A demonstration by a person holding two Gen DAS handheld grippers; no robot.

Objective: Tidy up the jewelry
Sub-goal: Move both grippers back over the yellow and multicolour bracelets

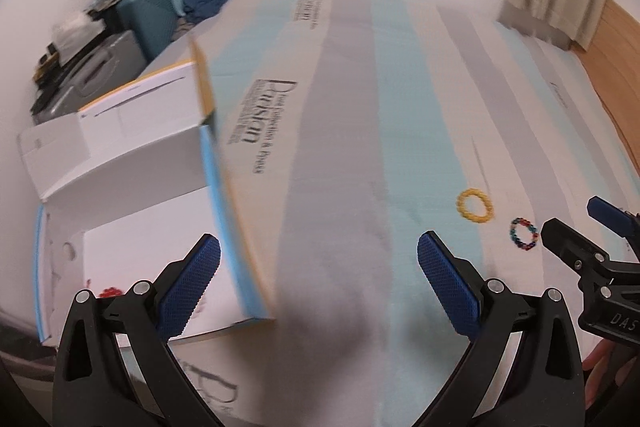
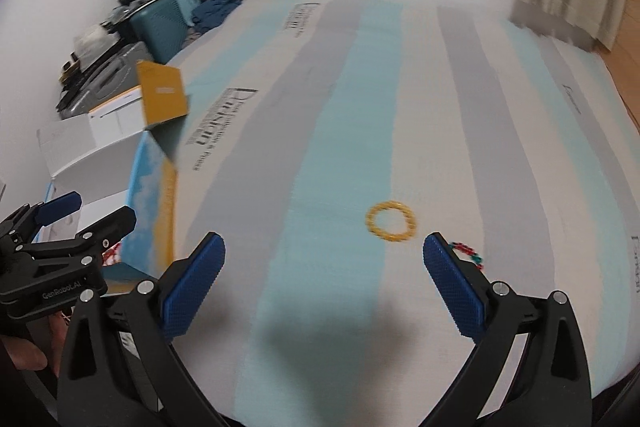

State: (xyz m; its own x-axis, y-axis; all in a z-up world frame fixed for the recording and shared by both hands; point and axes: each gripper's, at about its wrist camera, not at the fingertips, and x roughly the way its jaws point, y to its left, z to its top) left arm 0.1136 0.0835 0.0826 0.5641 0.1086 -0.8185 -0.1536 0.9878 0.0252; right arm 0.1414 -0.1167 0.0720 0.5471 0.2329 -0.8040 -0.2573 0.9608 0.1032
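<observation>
While both tongs, left (image 1: 319, 281) and right (image 2: 324, 283), gape wide and empty over the striped bed (image 2: 460, 107), the yellow bracelet (image 2: 391, 221) lies just beside the multicoloured bracelet (image 1: 524, 233); an open box (image 1: 132, 219) sits left.

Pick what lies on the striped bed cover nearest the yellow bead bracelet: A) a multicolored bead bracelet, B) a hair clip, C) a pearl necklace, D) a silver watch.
A: the multicolored bead bracelet lies just beside the yellow bead bracelet on the striped bed cover, apart from it.
</observation>
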